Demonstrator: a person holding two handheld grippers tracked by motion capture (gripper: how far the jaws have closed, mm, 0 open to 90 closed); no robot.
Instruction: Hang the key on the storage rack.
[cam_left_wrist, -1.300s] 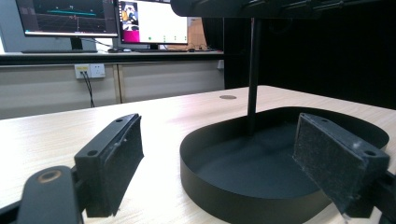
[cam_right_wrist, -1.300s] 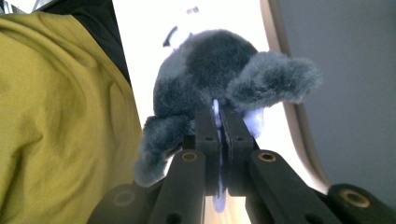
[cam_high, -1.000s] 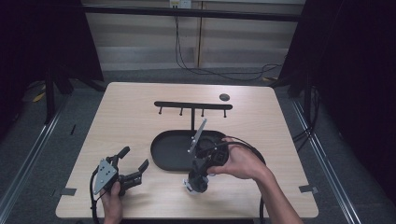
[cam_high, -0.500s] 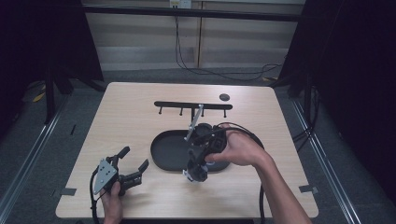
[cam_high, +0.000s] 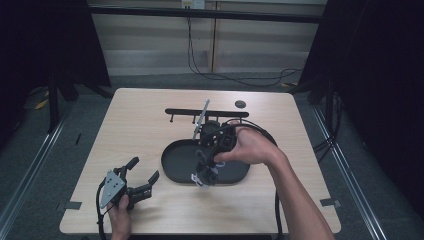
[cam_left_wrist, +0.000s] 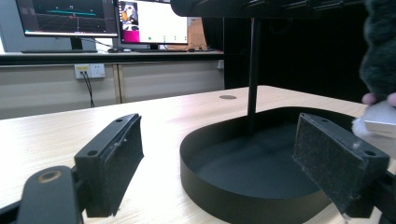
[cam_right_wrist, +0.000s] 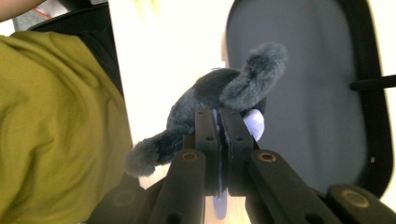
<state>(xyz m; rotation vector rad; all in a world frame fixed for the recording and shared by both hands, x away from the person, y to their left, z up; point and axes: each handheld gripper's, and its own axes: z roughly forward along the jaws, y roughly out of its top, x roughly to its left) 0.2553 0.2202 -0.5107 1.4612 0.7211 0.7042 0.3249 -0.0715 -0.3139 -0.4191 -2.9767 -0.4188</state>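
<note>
From the high view, one pale wood-grain worktop (cam_high: 150, 125) carries one black oval tray (cam_high: 177, 162) with a low wall, one thin black rack (cam_high: 185, 111) with small pegs beyond it, and one small dark disc (cam_high: 240, 104) near the far edge. Two tools are held: the left tool (cam_high: 142, 176) sits well to the left of the tray with its jaws spread and nothing between them; the right tool (cam_high: 205, 172) points down over the tray's near rim, with a small grey-and-white thing at its tips.

In the left tool view, two blocky black pads (cam_left_wrist: 114, 156) stand wide apart, the tray's matte wall ahead of them.

In the right tool view, the jaws are pressed together on one furry grey plush toy (cam_right_wrist: 219, 93), clamping a thin pale tag (cam_right_wrist: 254, 123); the toy hangs just beyond the tips, over the tray's edge.
</note>
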